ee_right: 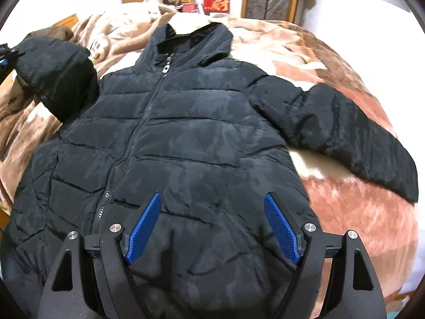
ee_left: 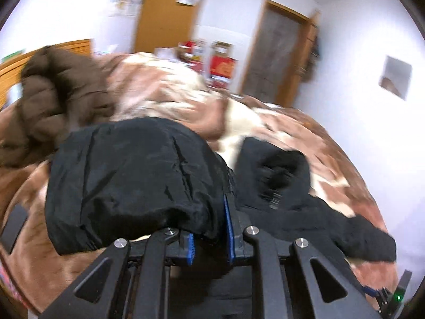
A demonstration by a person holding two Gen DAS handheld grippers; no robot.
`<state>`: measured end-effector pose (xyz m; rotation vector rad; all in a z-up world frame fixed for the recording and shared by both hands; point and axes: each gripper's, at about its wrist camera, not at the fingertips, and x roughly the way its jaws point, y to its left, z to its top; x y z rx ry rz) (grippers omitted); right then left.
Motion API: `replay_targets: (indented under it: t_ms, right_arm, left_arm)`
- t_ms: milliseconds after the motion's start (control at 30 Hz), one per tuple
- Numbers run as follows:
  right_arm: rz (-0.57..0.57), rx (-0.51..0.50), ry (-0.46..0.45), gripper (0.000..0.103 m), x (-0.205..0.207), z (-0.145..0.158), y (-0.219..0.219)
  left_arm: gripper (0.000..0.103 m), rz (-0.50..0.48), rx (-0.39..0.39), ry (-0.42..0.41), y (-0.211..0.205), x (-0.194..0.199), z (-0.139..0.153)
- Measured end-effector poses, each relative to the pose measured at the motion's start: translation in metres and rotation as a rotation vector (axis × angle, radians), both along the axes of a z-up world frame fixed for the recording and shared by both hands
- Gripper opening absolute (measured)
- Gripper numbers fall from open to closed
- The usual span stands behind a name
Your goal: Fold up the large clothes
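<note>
A black puffer jacket (ee_right: 186, 138) lies front up and zipped on a bed covered by a brown and cream blanket (ee_right: 358, 212), its collar toward the far end and its hem nearest the right wrist camera. One sleeve (ee_right: 345, 133) stretches flat across the blanket on the right of that view. The other sleeve (ee_left: 132, 180) is lifted off the bed, bunched and draped, with its cuff pinched between the blue-padded jaws of the left gripper (ee_left: 209, 228). The right gripper (ee_right: 212, 228) hovers over the lower front of the jacket with its jaws spread wide and nothing between them. A brown padded garment (ee_left: 53, 101) lies heaped on the blanket beyond the raised sleeve; the left view is motion-blurred.
</note>
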<state>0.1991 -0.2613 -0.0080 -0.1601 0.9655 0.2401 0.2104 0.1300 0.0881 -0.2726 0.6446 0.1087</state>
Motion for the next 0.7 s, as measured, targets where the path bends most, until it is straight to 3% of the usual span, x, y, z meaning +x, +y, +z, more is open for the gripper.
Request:
replay_targets:
  t_ms: [233, 333, 500, 600, 700]
  right_arm:
    - [-0.056, 0.081, 0.014, 0.08, 0.002, -0.007, -0.039]
    - [-0.077, 0.105, 0.031, 0.08, 0.006, -0.014, -0.051]
    - [-0.112, 0.127, 0.066, 0.08, 0.014, -0.026, -0.068]
    - [-0.122, 0.122, 0.062, 0.08, 0.015, -0.027, -0.073]
    - [-0.131, 0.129, 0.058, 0.08, 0.017, -0.023, -0.075]
  left_arm:
    - [0.019, -0.222, 0.007, 0.126, -0.108, 0.064, -0.056]
    - [0.024, -0.298, -0.031, 0.192, -0.143, 0.08, -0.089]
    - [0.063, -0.387, -0.106, 0.238, -0.188, 0.094, -0.12]
    - [0.074, -0.435, -0.154, 0.231, -0.202, 0.094, -0.118]
    - [0.075, -0.477, -0.177, 0.199, -0.208, 0.087, -0.104]
